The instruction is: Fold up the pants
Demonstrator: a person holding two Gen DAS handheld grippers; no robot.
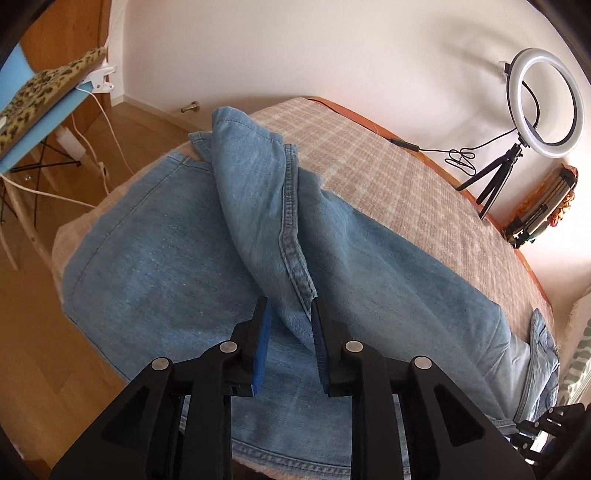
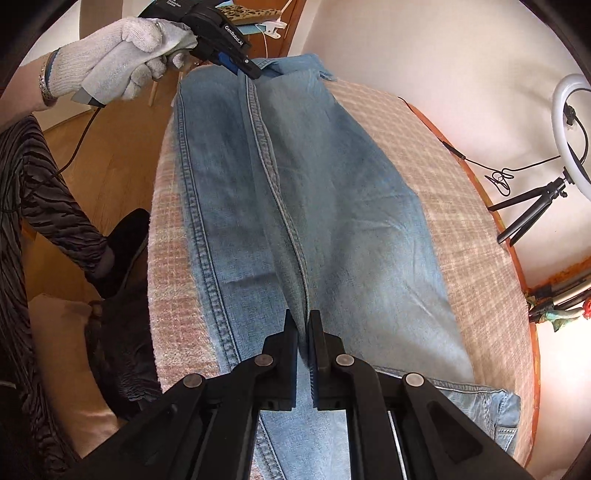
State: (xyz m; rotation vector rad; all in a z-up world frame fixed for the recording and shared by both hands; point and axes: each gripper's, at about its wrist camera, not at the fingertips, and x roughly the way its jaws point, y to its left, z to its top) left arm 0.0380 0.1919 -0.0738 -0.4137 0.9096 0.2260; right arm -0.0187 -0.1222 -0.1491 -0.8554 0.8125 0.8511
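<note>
The pants [image 2: 303, 177] lie lengthwise on the cloth-covered desk [image 2: 461, 206], one leg being laid over the other. The left hand-held gripper [image 1: 290, 314] is clenched on the seamed edge of the upper leg near the hem, at the far end. The right hand-held gripper [image 2: 303, 328] is clenched on the same seam ridge at the near end. Holding both ends probably keeps the leg taut for alignment.

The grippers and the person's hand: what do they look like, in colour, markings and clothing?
Both grippers are black plastic linkages with round silver pivot pins and blue pads inside the fingers: left gripper, right gripper. The left one carries white "GenRobot.AI" lettering and a black cable. The left hand wears a white knitted glove, a wrist bracelet and a dark zebra-striped sleeve.
</note>
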